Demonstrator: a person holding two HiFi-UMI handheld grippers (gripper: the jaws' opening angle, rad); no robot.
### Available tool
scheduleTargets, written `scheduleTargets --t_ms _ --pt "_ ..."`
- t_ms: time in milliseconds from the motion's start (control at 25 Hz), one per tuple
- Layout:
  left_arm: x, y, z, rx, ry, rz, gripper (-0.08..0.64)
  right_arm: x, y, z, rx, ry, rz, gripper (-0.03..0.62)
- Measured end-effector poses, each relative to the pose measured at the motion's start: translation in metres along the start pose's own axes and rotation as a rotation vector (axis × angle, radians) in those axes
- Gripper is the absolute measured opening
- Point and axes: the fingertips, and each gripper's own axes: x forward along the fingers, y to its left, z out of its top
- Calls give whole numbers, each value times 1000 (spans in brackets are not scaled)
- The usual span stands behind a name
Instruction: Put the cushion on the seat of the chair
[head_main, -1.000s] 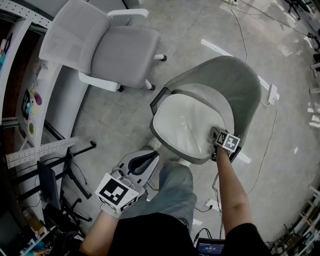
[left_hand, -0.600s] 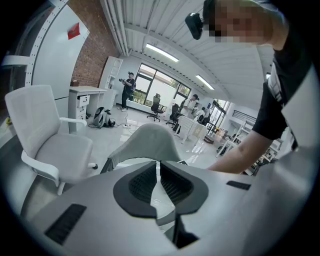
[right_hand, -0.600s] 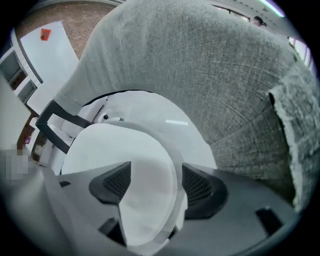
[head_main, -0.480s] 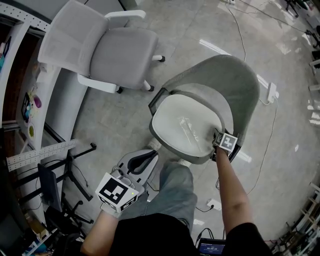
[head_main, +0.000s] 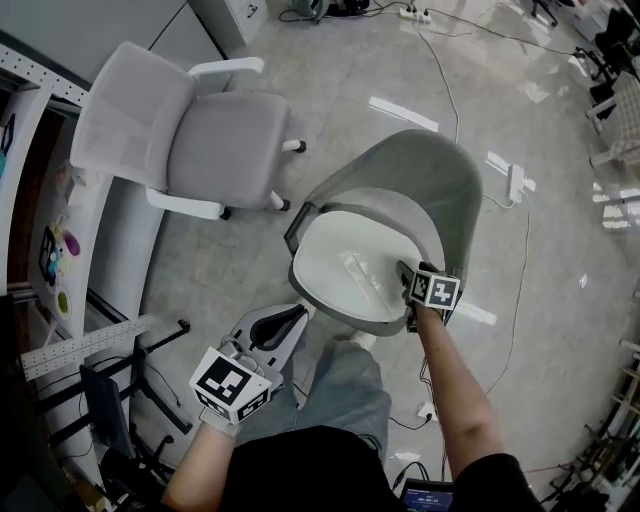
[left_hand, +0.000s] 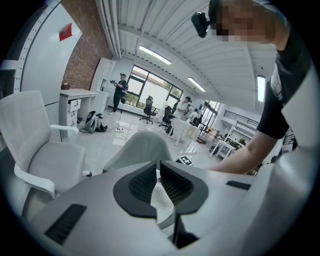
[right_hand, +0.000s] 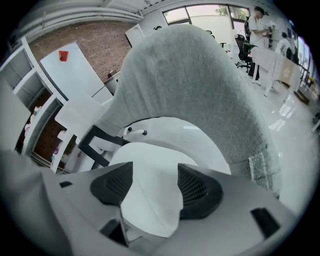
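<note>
A white cushion (head_main: 350, 265) lies flat in the seat of the grey shell chair (head_main: 430, 180). My right gripper (head_main: 407, 276) hangs just above the cushion's near right edge. Its jaws stand wide and are closing a little, with nothing pressed between them. In the right gripper view the cushion (right_hand: 150, 165) shows below the gap of that gripper (right_hand: 155, 180), in front of the chair's grey back (right_hand: 200, 85). My left gripper (head_main: 293, 316) is low at my left knee, well short of the chair, with its jaws together. The left gripper view (left_hand: 158, 172) shows only a thin slit between them.
A pale office chair (head_main: 200, 140) with armrests stands to the left of the shell chair. Shelving and a white desk (head_main: 60, 250) line the left side. Cables and a power strip (head_main: 517, 183) lie on the floor at the right. My leg (head_main: 345, 390) is close to the chair's front.
My right gripper has lifted off the cushion's edge with its jaws apart, and the cushion stays on the seat. The left gripper has hardly moved.
</note>
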Motion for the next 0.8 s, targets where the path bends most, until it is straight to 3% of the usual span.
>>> scheduleTargets --t_ms 280,360,560,800 --pt "0 2 33 38 -23 -88 15 -76 78 58 -18 -160 93 76" --pt "1 -2 41 55 -27 -116 15 -98 96 71 -25 -203 107 39" --pt "1 -10 64 95 -54 -172 15 -149 129 95 -13 -287 137 11" --pt "-6 -16 100 138 -105 -218 15 -205 167 110 -80 -386 178 8"
